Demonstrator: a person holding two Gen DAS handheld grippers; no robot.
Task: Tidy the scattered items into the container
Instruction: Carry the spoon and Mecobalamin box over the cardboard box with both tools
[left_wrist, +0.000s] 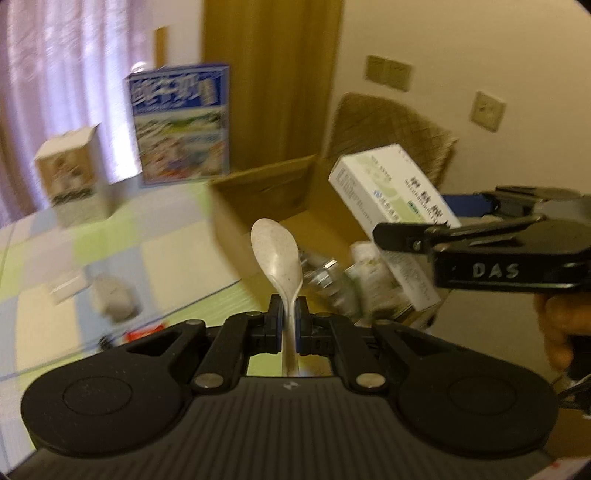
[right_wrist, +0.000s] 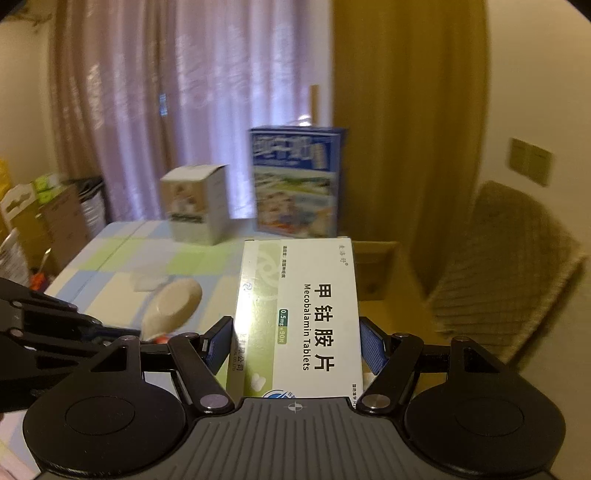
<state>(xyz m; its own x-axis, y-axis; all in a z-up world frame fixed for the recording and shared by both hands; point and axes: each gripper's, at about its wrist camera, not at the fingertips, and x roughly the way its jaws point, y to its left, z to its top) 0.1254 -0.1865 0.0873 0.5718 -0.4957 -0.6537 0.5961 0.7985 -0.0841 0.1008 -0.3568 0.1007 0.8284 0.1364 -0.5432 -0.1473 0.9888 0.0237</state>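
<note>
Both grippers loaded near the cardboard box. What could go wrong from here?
1. The speckled white plastic spoon is pinched only at its thin handle by the left gripper; it may pivot or slip.
2. The right gripper holds the white-and-green tablet box close beside the left; they may collide over the open brown cardboard box.

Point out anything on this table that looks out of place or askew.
Nothing looks spilled or damaged. Loose items lie on the checked tablecloth outside the cardboard box: a small white packet and a pale rounded object, too blurred to identify. Two cartons stand upright at the far edge.
</note>
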